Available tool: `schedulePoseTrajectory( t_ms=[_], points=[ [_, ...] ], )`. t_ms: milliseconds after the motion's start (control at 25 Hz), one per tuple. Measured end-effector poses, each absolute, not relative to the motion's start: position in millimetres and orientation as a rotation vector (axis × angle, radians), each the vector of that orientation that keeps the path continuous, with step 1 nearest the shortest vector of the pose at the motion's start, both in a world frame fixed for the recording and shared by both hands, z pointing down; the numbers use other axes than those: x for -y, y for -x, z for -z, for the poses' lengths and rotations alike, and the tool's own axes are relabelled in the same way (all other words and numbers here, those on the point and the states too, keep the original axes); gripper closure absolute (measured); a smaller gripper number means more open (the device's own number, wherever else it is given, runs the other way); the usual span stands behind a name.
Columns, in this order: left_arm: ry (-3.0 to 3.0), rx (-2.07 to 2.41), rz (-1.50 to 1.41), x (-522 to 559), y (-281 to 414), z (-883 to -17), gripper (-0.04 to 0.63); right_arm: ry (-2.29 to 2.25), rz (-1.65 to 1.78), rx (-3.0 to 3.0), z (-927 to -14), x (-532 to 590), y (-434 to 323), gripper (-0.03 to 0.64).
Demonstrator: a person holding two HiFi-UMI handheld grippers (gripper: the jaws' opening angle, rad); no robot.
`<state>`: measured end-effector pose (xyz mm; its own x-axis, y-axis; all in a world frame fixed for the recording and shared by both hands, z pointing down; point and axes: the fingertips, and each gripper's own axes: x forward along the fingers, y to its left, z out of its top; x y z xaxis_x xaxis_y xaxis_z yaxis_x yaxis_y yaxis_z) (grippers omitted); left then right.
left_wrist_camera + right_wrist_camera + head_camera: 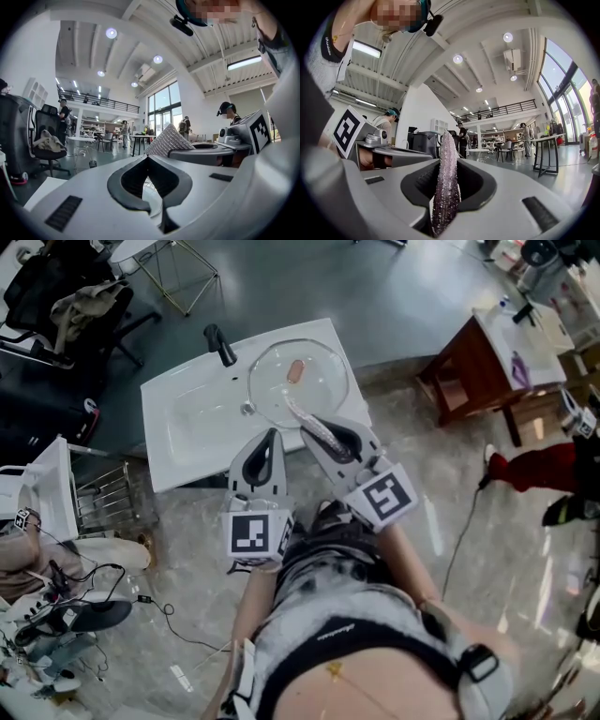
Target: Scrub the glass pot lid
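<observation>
No words, brand names or numbers can be read anywhere. Your left marker cube (260,533) and right marker cube (382,496) each carry a black-and-white square code pattern, not lettering. A small line of script on your shirt (335,635) and another along your sleeve (332,40) are too small to read.

R tool (313,427) w/ scrub pad (298,412) over glass lid (298,381) in sink (187,432); L tool (273,435) beside.

The lid (323,381) is seen as clear glass, the scrubber (446,187) as rough glittery mesh, the sink (187,427) as glossy white.
</observation>
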<state>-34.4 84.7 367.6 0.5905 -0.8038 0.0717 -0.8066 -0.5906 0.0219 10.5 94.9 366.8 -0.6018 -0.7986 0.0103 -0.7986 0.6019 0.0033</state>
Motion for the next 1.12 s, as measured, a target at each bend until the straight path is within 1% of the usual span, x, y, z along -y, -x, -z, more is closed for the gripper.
schedulePoseTrajectory(
  t_ms=[360,1120],
  points=[
    [-2.755,1.366,-0.044,-90,55,-365,0.604,-1.394,0.022,2.775,-363,-104,20,0.537],
    [-2.769,1.329,-0.047,-97,61,-366,0.604,-1.415,0.021,2.716,-366,-116,28,0.537]
  ],
)
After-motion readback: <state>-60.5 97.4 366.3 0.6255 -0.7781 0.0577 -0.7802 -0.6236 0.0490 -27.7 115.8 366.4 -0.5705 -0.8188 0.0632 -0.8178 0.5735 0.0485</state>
